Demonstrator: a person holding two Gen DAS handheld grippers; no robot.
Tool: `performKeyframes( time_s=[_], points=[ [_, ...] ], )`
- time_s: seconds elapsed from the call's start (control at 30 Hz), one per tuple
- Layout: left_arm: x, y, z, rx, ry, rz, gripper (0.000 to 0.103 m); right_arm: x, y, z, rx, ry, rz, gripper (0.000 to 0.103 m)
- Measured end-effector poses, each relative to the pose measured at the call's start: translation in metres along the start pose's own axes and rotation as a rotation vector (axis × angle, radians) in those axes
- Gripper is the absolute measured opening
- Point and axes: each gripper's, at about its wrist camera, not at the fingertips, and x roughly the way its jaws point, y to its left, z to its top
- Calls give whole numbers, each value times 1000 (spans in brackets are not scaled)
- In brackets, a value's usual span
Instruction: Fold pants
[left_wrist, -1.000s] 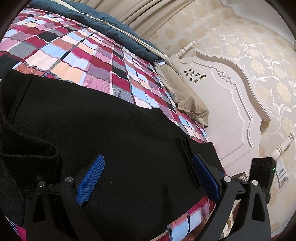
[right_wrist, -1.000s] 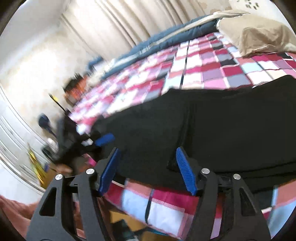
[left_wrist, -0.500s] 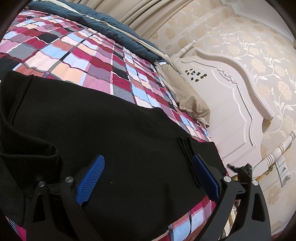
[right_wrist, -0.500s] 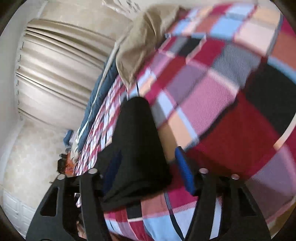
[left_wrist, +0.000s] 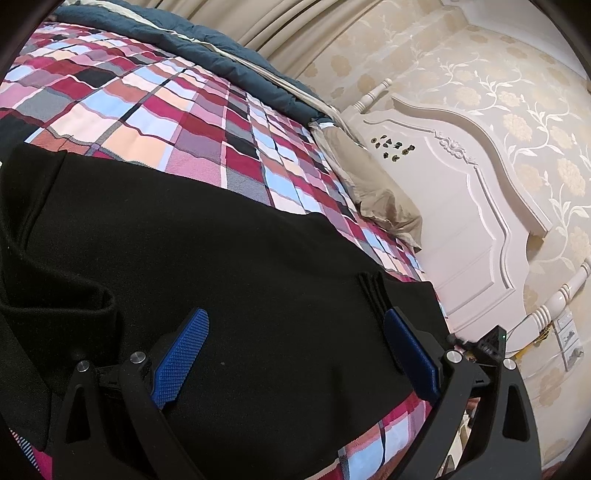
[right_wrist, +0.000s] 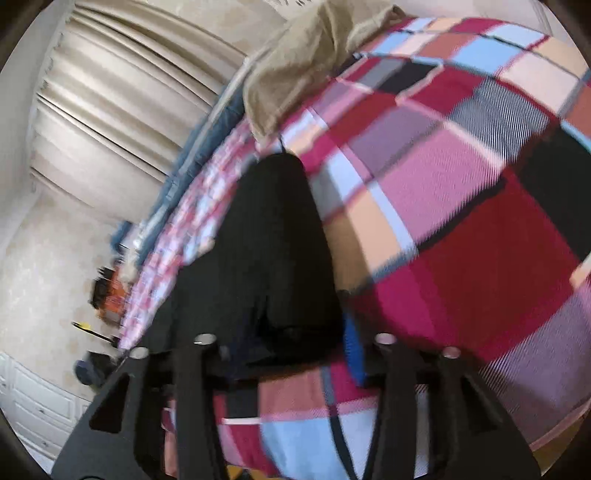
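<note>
Black pants (left_wrist: 221, 258) lie flat across the plaid bed cover (left_wrist: 147, 110). My left gripper (left_wrist: 295, 350) hovers open just over the pants near the bed's front edge, its blue pads (left_wrist: 181, 354) wide apart with nothing pinched. A stacked fold edge (left_wrist: 373, 291) lies by its right finger. In the right wrist view, the narrow end of the pants (right_wrist: 273, 240) runs between the fingers of my right gripper (right_wrist: 291, 343). Its jaws are opening. One blue pad (right_wrist: 354, 350) shows beside the cloth; the other is hidden behind it. The right gripper (left_wrist: 487, 343) peeks out behind my left finger.
A tan pillow (left_wrist: 369, 192) and a dark blue quilt (left_wrist: 221, 55) lie at the bed's far side, against a white headboard (left_wrist: 461, 221). Curtains (right_wrist: 110, 110) hang behind. The bed's front edge (left_wrist: 388, 443) drops off below the grippers. Clutter (right_wrist: 107, 291) sits on the floor.
My right gripper swung from the middle of the pants to their narrow end and rolled, so the cloth now sits between its fingers. The left gripper stayed still.
</note>
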Motion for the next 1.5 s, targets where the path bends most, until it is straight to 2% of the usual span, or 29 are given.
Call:
performKeyframes(
  time_s=[0.03,0.13,0.3,0.37,0.4,0.47,0.53,0.63,0.67,0.7,0.77,0.83,0.97,1.03,1.07,1.2,1.23,1.3,1.43,1.5],
  points=[
    [0,-1,-2,1,0,-1,95,0,-1,12,14,1,33,64],
    [2,-1,-3,8,-2,3,95,15,0,36,13,19,40,64],
    [1,1,-3,3,-1,1,95,64,-8,74,41,90,24,63],
    [1,2,-3,1,1,0,95,79,-7,78,25,127,4,33],
    [0,1,-3,2,2,1,95,86,-7,79,14,138,-29,26],
    [0,1,-4,7,1,2,95,89,-6,75,0,139,-62,25],
    [0,1,-5,13,-1,2,95,81,-3,73,-13,122,-78,32],
    [0,0,-5,22,0,0,95,55,12,72,-50,14,-132,43],
    [0,0,-6,25,1,-2,95,41,22,68,-50,-40,-120,43],
    [0,0,-6,27,1,-3,95,35,28,65,-46,-58,-97,43],
    [0,0,-6,26,1,-4,95,30,47,53,-51,-47,-4,43],
    [0,0,-6,25,0,-5,95,40,70,37,-84,24,77,43],
    [0,0,-6,30,-1,-11,95,86,113,-10,-125,221,223,43],
    [0,1,-5,25,1,-18,95,106,125,-32,-124,288,259,43],
    [0,1,-5,21,4,-21,95,120,133,-45,-142,330,268,43],
    [1,4,-1,4,29,-40,95,147,144,-75,-136,406,289,43],
    [0,5,-1,-1,29,-47,95,153,144,-81,-137,416,267,43],
    [-1,5,-2,3,19,-59,95,159,145,-87,-160,416,230,43],
    [0,-4,-7,90,52,-43,95,161,146,-93,-170,399,213,42],
    [-2,-3,-6,68,51,-43,95,158,148,-92,-188,395,194,43]
  ],
)
